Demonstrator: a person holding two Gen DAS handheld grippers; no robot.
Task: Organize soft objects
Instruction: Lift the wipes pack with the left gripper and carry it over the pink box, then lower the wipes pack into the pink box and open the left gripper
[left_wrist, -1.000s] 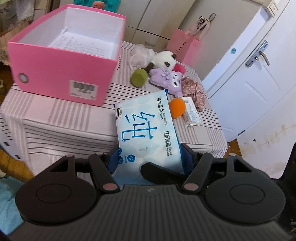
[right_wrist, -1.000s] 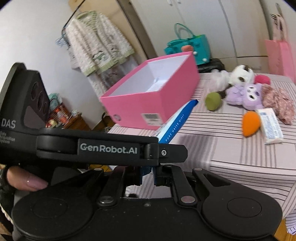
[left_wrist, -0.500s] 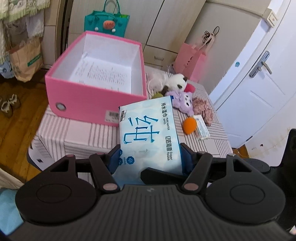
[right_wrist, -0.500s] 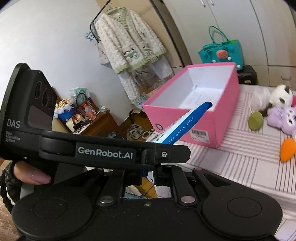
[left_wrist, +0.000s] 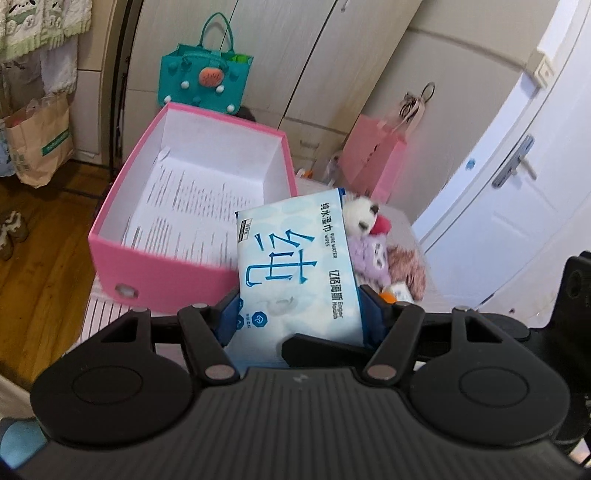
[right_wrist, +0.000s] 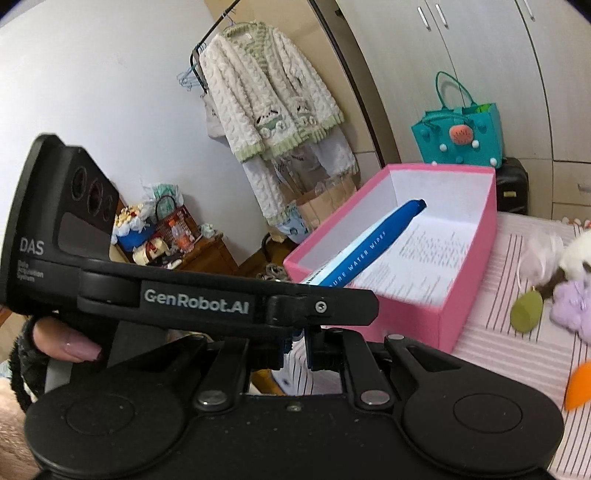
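Barely begun: pink box (left_wrist: 155, 284) empty save a printed sheet; wipes pack (left_wrist: 295, 273) clamped in left gripper (left_wrist: 299, 317), raised over box's near edge; toys (left_wrist: 369, 240) still on table. Right view alone: olive sponge (right_wrist: 526, 312), right gripper (right_wrist: 295, 350) closed, apparently empty.

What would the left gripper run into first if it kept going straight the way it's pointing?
Probably the pink box. The left gripper holds the pack of wet wipes, whose far end already hangs over the box's near corner, so the pack would likely arrive first, ahead of the plush toys. Depth is hard to judge.
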